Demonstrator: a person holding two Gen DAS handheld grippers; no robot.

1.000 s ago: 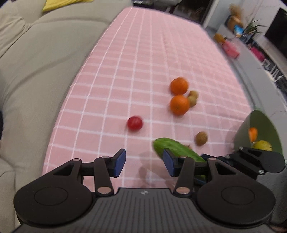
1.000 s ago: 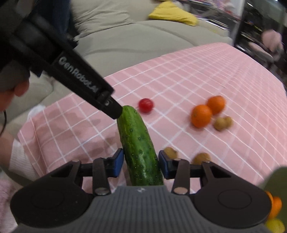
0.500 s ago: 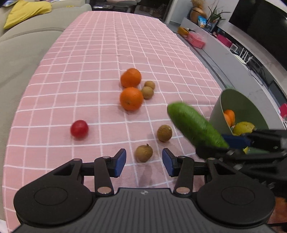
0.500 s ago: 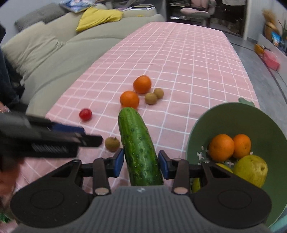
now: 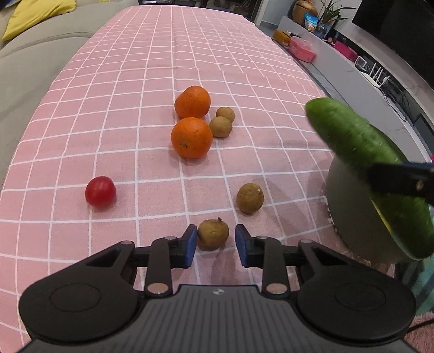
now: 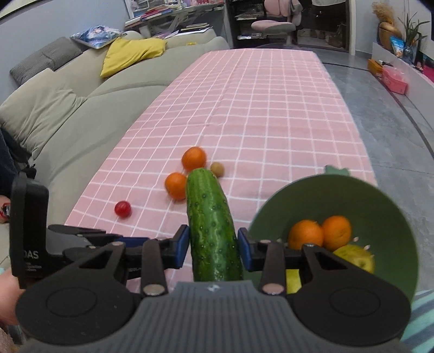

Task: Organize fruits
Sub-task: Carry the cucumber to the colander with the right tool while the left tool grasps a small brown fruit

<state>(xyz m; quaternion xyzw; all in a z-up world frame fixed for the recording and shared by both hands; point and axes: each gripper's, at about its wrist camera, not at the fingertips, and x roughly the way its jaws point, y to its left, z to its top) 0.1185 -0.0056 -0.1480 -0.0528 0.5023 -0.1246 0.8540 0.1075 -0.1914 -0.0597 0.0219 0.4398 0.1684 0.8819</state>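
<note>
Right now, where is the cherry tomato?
In the left wrist view the cherry tomato sits alone on the pink checked cloth, left of the left gripper, nearer than the two oranges.

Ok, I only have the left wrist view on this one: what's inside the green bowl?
Observer: Two oranges and a yellow fruit lie in the bowl.
Operator: Is the cucumber firmly gripped?
Observer: Both pads of the right gripper press against the sides of the cucumber, near its lower end.
Operator: Anything past the table's far end?
Observer: A pink chair stands beyond the table.
</note>
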